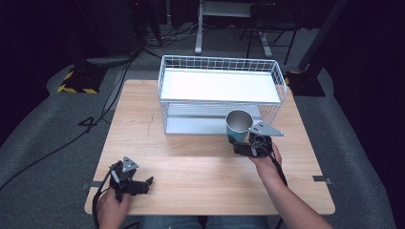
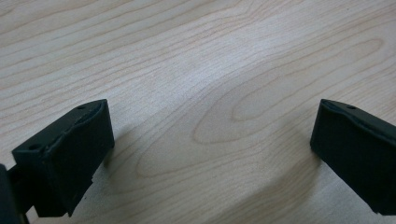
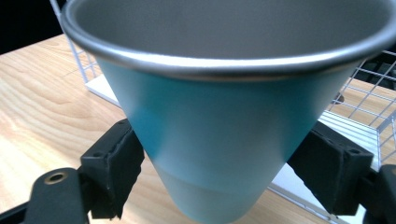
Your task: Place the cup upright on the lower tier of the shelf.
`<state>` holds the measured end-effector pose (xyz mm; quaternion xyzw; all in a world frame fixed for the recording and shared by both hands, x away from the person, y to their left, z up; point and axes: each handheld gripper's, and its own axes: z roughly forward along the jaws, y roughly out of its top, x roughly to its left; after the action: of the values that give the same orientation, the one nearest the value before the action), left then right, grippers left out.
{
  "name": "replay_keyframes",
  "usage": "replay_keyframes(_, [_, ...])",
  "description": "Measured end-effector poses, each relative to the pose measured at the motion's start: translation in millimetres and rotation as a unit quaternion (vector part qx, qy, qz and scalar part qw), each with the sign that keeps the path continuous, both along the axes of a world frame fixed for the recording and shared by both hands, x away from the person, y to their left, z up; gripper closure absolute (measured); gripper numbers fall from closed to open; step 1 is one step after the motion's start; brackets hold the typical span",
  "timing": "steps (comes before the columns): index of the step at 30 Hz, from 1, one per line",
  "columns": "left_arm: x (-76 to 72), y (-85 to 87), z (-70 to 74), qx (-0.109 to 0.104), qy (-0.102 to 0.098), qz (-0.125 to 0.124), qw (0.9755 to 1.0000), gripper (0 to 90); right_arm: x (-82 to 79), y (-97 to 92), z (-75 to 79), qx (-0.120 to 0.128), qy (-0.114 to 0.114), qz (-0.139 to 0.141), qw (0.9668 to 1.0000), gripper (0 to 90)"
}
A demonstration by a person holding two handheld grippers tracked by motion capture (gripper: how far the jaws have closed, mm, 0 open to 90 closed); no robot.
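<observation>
Teal cup (image 3: pixel 224 140) sits clamped between our right gripper (image 1: pixel 239 144) jaws by the wire rack (image 1: pixel 219 86); our left gripper (image 1: pixel 138 183) gapes wide, empty, over the wooden table (image 2: pixel 210 70)

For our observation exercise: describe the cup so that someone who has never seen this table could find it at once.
Start at the wooden table, then find the white wire rack at its far side. Just before the rack's right front corner, the right hand-held gripper clasps the cup: teal, tapered, with a grey metal rim.
</observation>
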<state>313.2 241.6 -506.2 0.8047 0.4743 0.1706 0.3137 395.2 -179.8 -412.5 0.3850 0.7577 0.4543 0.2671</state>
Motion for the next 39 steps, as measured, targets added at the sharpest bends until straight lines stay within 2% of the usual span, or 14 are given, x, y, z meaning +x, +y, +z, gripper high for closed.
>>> replay_keyframes(12, [0.7,0.0,0.1,0.001,0.000,-0.002,1.0000,0.0,28.6,17.2,-14.0,-0.002,0.003,-0.017,0.9998,20.9])
replay_keyframes(23, [0.6,0.0,0.1,0.001,0.001,-0.002,1.0000,0.0,47.5,36.1,-28.3,0.011,0.000,-0.023,0.9997,21.0])
replay_keyframes(35, [0.6,0.0,0.1,0.001,0.001,-0.002,1.0000,0.0,67.6,53.2,-33.1,0.020,-0.002,-0.032,0.9993,21.0])
replay_keyframes(39, [-0.1,0.1,0.2,0.002,0.000,-0.001,1.0000,0.0,75.7,59.6,-37.2,0.021,0.004,-0.037,0.9991,21.0])
